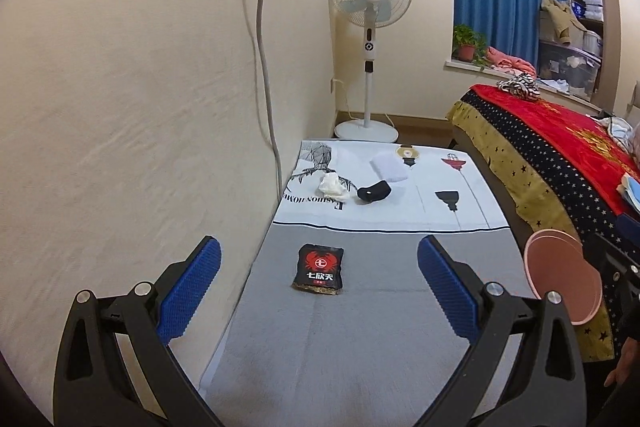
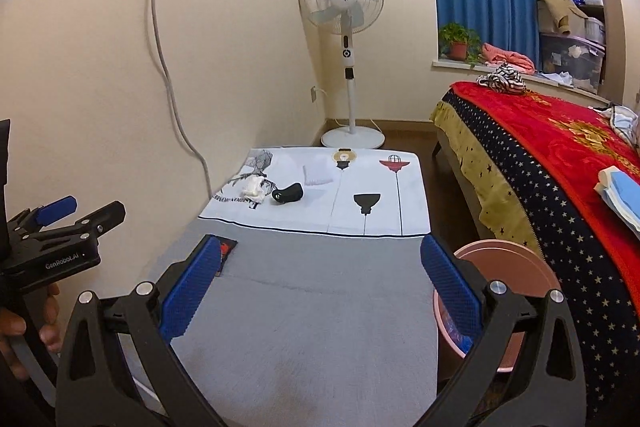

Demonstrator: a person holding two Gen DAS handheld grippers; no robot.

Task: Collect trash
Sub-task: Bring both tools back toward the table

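The left hand-held gripper (image 1: 318, 293) hangs with its blue pads spread wide and nothing between them, above the grey near half of the desk (image 1: 360, 347), whose left edge lies against the wall. The black snack packet (image 1: 319, 270) lies flat on the grey cloth just ahead, framed between the pads. The right hand-held gripper (image 2: 320, 291) is likewise spread wide and holds nothing; bare grey cloth lies ahead of it.

A pink bin (image 2: 516, 291) stands just off the desk's right edge, between desk and bed (image 2: 560, 163); a bit of blue-red wrapper shows inside.

On the far white cloth lie a crumpled tissue (image 1: 331, 186), a black curved object (image 1: 374, 193) and a white folded sheet (image 1: 389, 166). A standing fan (image 1: 370, 39) stands beyond the desk's far end.
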